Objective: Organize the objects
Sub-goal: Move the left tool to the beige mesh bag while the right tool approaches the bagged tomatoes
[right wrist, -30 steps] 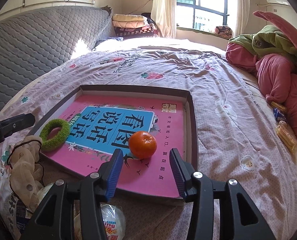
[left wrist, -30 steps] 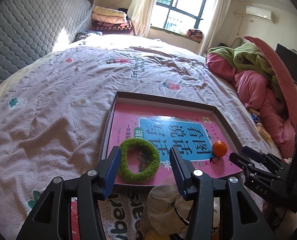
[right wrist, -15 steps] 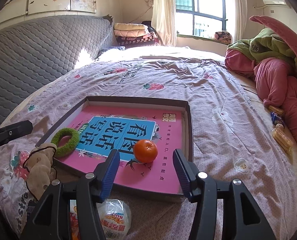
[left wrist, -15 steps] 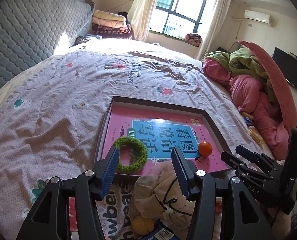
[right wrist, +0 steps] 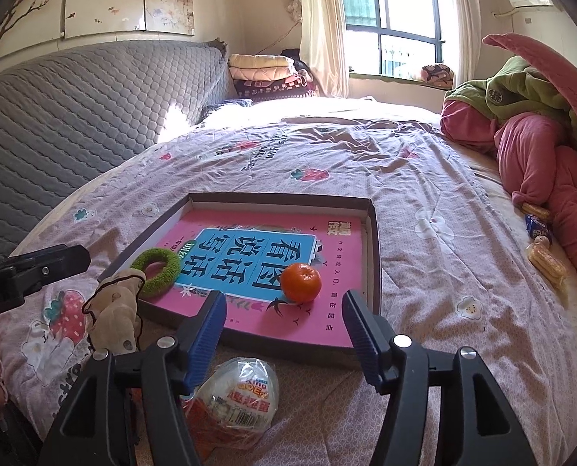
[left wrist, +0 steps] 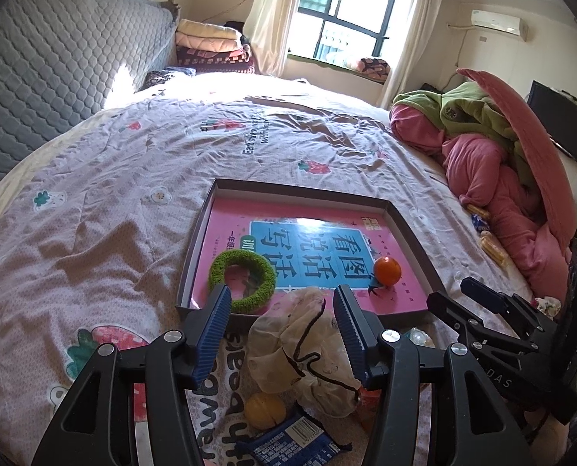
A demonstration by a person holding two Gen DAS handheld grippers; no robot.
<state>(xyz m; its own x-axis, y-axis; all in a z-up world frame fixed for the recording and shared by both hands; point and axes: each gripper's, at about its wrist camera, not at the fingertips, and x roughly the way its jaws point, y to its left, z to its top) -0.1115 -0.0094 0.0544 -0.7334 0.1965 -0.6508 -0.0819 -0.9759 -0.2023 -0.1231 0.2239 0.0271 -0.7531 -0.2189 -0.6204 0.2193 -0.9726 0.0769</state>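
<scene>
Blue ribbed pads of my left gripper [left wrist: 280, 310] stand apart with nothing pressed between them; a crumpled cream cloth with dark trim [left wrist: 300, 345] lies on the bedspread [left wrist: 94, 202] below and between them, untouched as far as I can tell. Nearest to that camera I see a yellow ball [left wrist: 264, 409] and a dark blue snack wrapper [left wrist: 288, 440], both partly hidden by the cloth and the gripper frame. My right gripper [right wrist: 284, 308] has its jaws opening, and nothing sits between them; under its left finger lies a clear-wrapped snack packet [right wrist: 241, 396] on the bed. Just beyond both grippers is the shallow dark-rimmed box tray [right wrist: 373, 256], holding a pink book with a blue title panel [right wrist: 257, 252]. On that book rest the green fuzzy ring [left wrist: 242, 275], near the tray's front left corner, and the orange [right wrist: 300, 282], toward the front right, well apart from each other. Farther right on the bed I see small wrapped snacks [right wrist: 546, 260] beside a heap of pink and green bedding [right wrist: 532, 147]. Beyond it all stand the grey quilted headboard [right wrist: 75, 116], folded blankets [right wrist: 265, 73] and the window [right wrist: 393, 27].
</scene>
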